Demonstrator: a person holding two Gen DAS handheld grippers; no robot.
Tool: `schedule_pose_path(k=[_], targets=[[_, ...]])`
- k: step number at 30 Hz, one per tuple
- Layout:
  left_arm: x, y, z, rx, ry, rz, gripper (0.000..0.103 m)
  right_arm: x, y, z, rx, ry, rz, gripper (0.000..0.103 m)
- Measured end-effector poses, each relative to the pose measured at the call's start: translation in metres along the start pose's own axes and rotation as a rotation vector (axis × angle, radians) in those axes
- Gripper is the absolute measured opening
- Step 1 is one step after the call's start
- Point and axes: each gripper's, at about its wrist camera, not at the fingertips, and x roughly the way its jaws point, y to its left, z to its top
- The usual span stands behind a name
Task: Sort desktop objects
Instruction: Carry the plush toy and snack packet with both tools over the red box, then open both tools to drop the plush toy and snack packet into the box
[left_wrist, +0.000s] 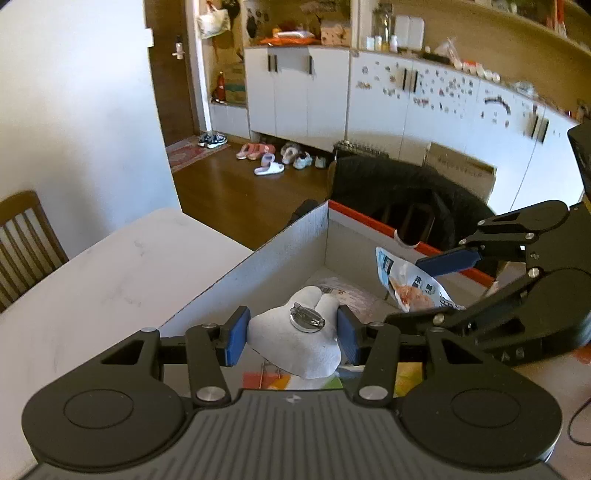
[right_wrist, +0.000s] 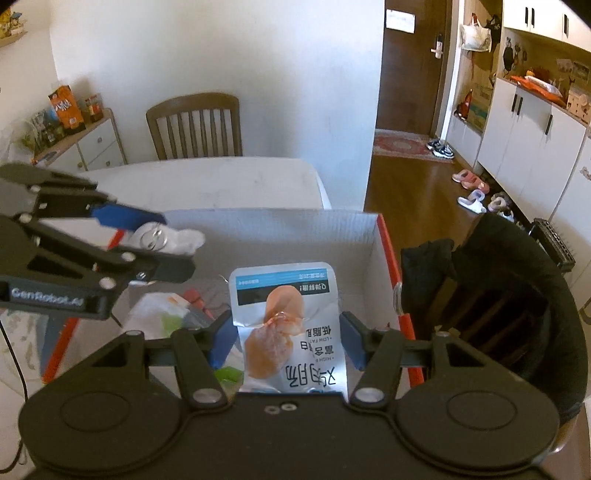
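A: What is the left gripper (left_wrist: 293, 334) holding?

B: A white plush badge (left_wrist: 299, 339) with a round metal pin back (left_wrist: 307, 320) facing up. The blue pads (left_wrist: 236, 334) sit against its two sides, so the fingers are closed on it at a middling width. It hangs over the near corner of the cardboard box (left_wrist: 288, 243).

A: And the right gripper (right_wrist: 288, 338)?

B: It grips a light blue snack packet (right_wrist: 286, 325), printed with an orange piece of meat and large dark characters that read upside down in its own view. The packet stands up between the fingers, one blue pad (right_wrist: 351, 341) at each edge, so these fingers are also closed on their load at a fairly wide spread.

A: Where is the packet in relation to the box?

B: Above the inside of it, toward the side with the orange-red rim (right_wrist: 391, 254). From the left wrist view the packet (left_wrist: 410, 284) hangs in the air over the box's interior, with the right gripper (left_wrist: 443, 288) coming in from the right.

A: Is anything in the box?

B: Yes. Loose packets (right_wrist: 162, 314) lie on the bottom, one whitish with green, and something red lies beside them. I cannot tell exactly what they are.

A: What is around the box?

B: It rests on a pale table (left_wrist: 110, 280). A wooden chair (right_wrist: 195, 125) stands at the table's far side, and a chair draped with a black coat (right_wrist: 517, 288) is just beside the box's orange-red edge.
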Motion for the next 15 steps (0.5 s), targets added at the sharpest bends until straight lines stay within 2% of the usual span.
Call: schedule_pose_path(k=[9,15], targets=[[0.044,-0.01,0.013,0.056,0.1,-0.003,0.049,0.022,-0.001,-0.008,-0.035,0.037,0.015,0.06],[0.065,-0.006,0.011,0.066,0.176,-0.003,0.05,0.032,0.0,-0.014,-0.047,0.07,0.021,0.06]])
